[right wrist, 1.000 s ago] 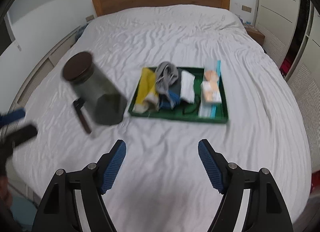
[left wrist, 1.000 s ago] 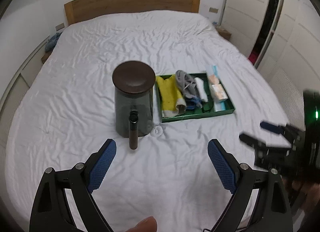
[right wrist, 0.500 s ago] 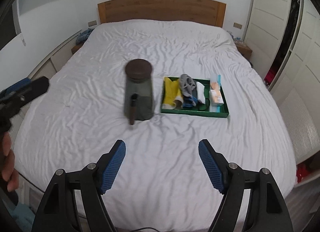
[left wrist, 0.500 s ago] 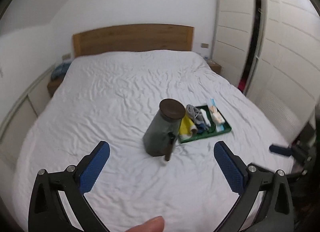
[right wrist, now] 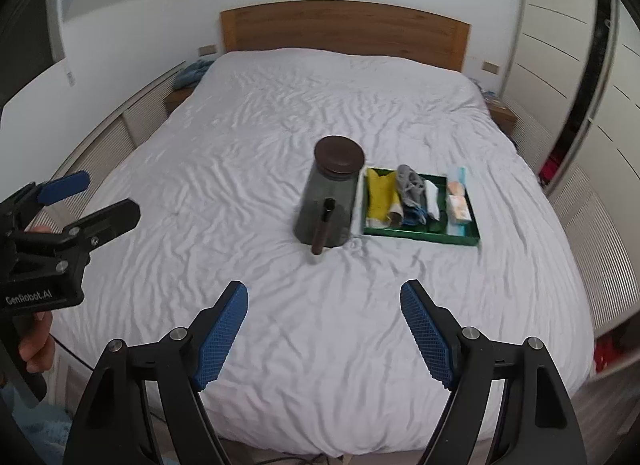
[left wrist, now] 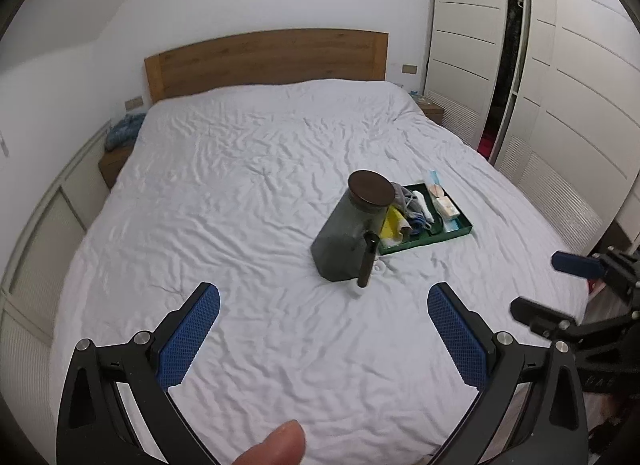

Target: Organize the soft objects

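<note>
Bedsheet (right wrist: pixel 320 113), white and wrinkled, carries everything. Taking the jar (right wrist: pixel 328 205) as landmark: it is dark and lidded, stands near the bed's middle, and a dark stick (right wrist: pixel 322 227) leans against its near side. Just right of the jar lies the green tray (right wrist: pixel 420 235), holding the soft things in a row: a yellow cloth (right wrist: pixel 380 195) nearest the jar, then a grey cloth (right wrist: pixel 408 185), a white roll (right wrist: pixel 433 201) and tissue packs (right wrist: pixel 458 205) farthest from it. Left gripper (left wrist: pixel 324 335) hangs well short of the jar, jaws spread wide with nothing between them. Right gripper (right wrist: pixel 324 329) is likewise well short of the jar, its jaws opening and empty.
</note>
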`<state>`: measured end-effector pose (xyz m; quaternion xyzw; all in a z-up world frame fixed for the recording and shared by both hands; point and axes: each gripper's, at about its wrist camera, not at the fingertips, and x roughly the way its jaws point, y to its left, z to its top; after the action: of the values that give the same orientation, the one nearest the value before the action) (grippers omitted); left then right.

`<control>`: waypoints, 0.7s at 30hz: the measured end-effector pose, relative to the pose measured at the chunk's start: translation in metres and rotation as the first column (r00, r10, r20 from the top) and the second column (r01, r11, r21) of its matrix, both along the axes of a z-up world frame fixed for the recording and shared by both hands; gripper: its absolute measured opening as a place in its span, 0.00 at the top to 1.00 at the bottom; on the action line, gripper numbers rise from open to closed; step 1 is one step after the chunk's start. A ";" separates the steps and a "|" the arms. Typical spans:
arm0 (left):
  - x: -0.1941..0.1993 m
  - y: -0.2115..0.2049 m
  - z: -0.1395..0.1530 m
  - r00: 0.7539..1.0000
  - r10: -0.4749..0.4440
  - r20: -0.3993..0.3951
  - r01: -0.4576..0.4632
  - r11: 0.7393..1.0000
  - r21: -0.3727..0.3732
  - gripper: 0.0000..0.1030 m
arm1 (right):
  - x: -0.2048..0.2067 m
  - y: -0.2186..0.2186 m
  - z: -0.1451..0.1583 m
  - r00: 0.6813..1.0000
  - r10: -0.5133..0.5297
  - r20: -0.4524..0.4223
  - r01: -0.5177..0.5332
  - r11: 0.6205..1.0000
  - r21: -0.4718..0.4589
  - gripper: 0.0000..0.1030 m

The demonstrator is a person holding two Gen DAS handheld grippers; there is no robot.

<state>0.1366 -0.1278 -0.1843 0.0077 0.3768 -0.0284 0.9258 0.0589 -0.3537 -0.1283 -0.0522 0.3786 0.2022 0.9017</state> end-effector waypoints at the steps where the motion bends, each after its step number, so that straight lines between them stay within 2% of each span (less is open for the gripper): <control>1: 0.002 -0.001 -0.001 1.000 0.007 -0.008 -0.007 1.000 0.003 0.01 | 0.001 -0.001 0.001 1.000 0.015 0.000 -0.015 1.000 0.002 0.23; 6: 0.006 -0.004 -0.004 0.998 0.040 -0.054 -0.039 0.999 0.011 0.01 | 0.017 -0.013 0.003 0.998 0.062 0.008 -0.062 0.998 -0.002 0.23; 12: 0.006 -0.017 -0.004 0.995 0.019 -0.098 -0.014 0.999 0.051 0.01 | 0.029 -0.015 0.000 0.998 0.052 -0.022 -0.052 0.998 -0.024 0.23; 18: 0.002 -0.025 0.001 0.993 -0.006 -0.116 0.010 1.000 0.028 0.01 | 0.032 -0.007 0.004 0.997 0.067 -0.028 -0.069 0.995 -0.078 0.23; 21: 0.002 -0.027 0.004 0.992 -0.030 -0.124 0.030 1.000 -0.008 0.01 | 0.031 -0.006 0.003 0.997 0.075 -0.034 -0.078 0.993 -0.087 0.23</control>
<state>0.1382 -0.1548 -0.1806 0.0085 0.4335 -0.0439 0.9001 0.0899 -0.3595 -0.1255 -0.1031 0.3985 0.2205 0.8843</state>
